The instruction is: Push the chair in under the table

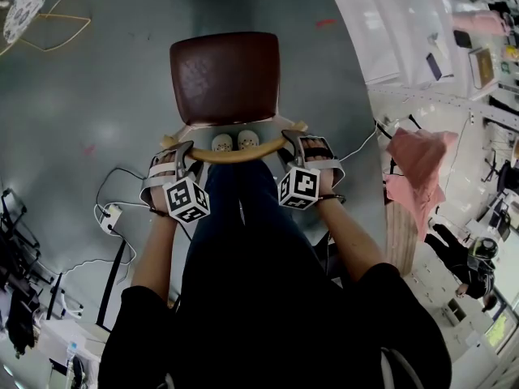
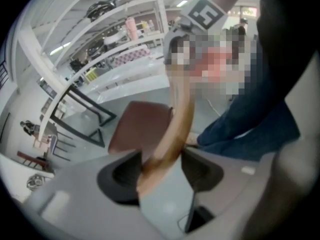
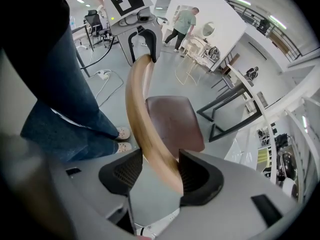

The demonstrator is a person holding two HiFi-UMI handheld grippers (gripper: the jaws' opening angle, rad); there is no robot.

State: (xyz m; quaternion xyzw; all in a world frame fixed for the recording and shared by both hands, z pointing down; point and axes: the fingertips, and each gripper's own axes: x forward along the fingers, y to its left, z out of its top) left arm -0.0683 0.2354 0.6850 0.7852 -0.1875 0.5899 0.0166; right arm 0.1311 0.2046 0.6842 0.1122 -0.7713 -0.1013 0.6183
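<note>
The chair has a dark brown seat (image 1: 225, 75) and a curved wooden back rail (image 1: 235, 155), and it stands on the grey floor in front of the person's shoes (image 1: 235, 141). My left gripper (image 1: 173, 154) straddles the rail's left end. In the left gripper view the rail (image 2: 175, 129) runs between the jaws of the left gripper (image 2: 160, 170), against one pad with a gap at the other. My right gripper (image 1: 295, 143) straddles the right end. There the rail (image 3: 142, 119) leans on one pad of the right gripper (image 3: 155, 171), with space at the other.
A white table (image 1: 369, 23) runs along the upper right, and its black legs (image 3: 235, 109) show beyond the seat. A power strip with cables (image 1: 109, 215) lies on the floor at the left. Pink cloth (image 1: 418, 164) hangs at the right. A person (image 3: 185, 21) walks far off.
</note>
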